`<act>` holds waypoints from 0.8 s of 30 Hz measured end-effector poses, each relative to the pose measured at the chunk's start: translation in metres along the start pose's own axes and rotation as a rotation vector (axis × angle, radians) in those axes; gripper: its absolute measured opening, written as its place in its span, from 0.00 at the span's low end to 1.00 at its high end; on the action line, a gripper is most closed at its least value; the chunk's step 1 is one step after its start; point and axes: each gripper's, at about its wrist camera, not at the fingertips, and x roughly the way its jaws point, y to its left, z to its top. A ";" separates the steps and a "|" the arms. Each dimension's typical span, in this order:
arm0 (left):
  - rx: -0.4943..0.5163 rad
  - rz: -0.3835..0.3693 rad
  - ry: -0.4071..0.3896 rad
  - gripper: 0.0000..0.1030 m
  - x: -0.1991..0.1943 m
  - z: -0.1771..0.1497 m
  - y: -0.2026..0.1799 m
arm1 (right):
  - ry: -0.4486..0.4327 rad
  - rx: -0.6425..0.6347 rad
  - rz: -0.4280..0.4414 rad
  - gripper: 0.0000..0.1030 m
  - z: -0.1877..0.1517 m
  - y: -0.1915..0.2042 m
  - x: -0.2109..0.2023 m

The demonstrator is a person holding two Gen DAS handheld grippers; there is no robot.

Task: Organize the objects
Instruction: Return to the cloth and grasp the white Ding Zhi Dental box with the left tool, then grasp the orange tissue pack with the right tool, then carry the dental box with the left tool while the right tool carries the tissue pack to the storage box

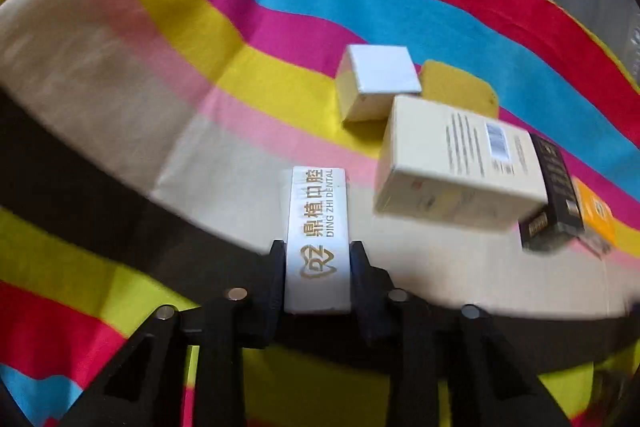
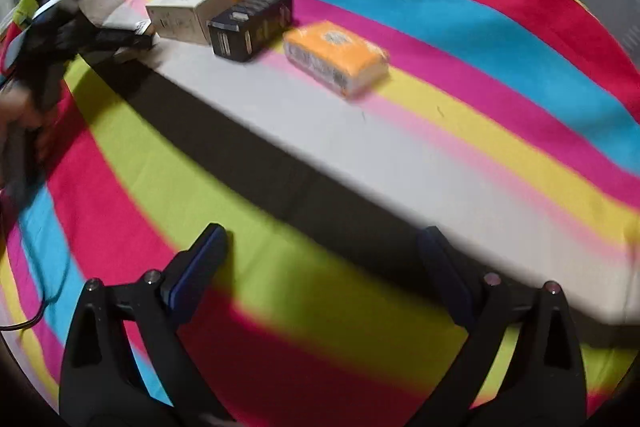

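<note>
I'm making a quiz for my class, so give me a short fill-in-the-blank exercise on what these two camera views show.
1. The left tongs are shut on a long white box printed with gold ____ lettering.
2. The right tongs are ____ and hold nothing.
3. The black rectangular box lies between the cream cardboard box and the ____ soft packet.
4. Everything rests on a ____ cloth of many colours.

Missing words: dental; open; orange; striped
</note>
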 end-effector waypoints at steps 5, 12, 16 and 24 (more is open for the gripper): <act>0.068 -0.057 0.000 0.32 -0.008 -0.013 0.017 | -0.003 -0.060 0.130 1.00 0.054 -0.029 0.049; 0.064 -0.037 -0.004 0.76 0.005 -0.009 0.025 | 0.017 -0.117 0.159 1.00 0.107 -0.036 0.086; 0.089 -0.063 -0.016 0.53 0.005 -0.008 0.025 | -0.039 -0.073 0.143 0.62 0.094 -0.021 0.067; 0.118 -0.213 0.010 0.31 -0.036 -0.058 0.030 | -0.020 -0.006 0.066 0.53 0.001 0.076 -0.011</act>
